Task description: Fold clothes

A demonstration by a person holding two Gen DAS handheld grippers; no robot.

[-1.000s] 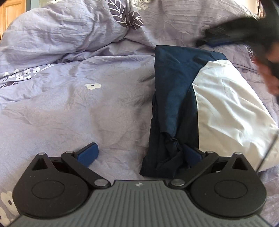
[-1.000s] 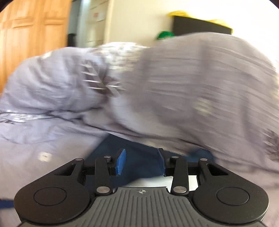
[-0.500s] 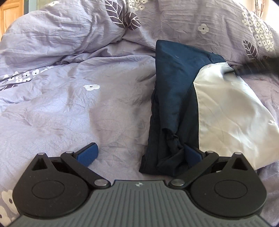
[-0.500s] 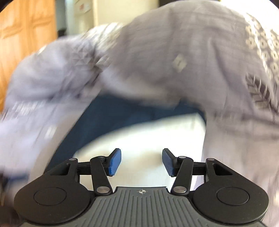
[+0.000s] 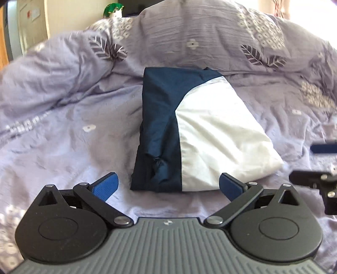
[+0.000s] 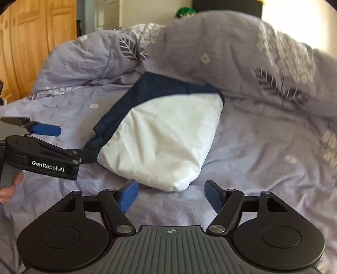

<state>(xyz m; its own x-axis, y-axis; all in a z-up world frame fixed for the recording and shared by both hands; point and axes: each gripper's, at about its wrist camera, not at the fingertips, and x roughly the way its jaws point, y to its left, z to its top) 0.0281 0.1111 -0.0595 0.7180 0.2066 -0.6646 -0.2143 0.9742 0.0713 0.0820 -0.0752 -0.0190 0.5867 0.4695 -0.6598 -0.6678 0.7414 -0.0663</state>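
I see a folded garment of smooth, faintly shiny navy and white cloth on a crinkled matt duvet, both claws matt black plastic.

Folded garments: 1, a navy-and-white garment lying on the bedding.
Colour panels on the garment: 2, one navy, one white.
Duvets: 1, a lilac duvet with printed leaves and flowers, bunched up behind the garment.
Grippers: 2, the left gripper and the right gripper.
Blue pads per gripper: 2, set apart on both grippers, nothing between them.
Hands in view: 1, part of a hand at the left gripper's handle.
Wooden wardrobes: 1, a wardrobe at the left of the right wrist view.
Green objects behind the duvet: 1, a green object, kind unclear.
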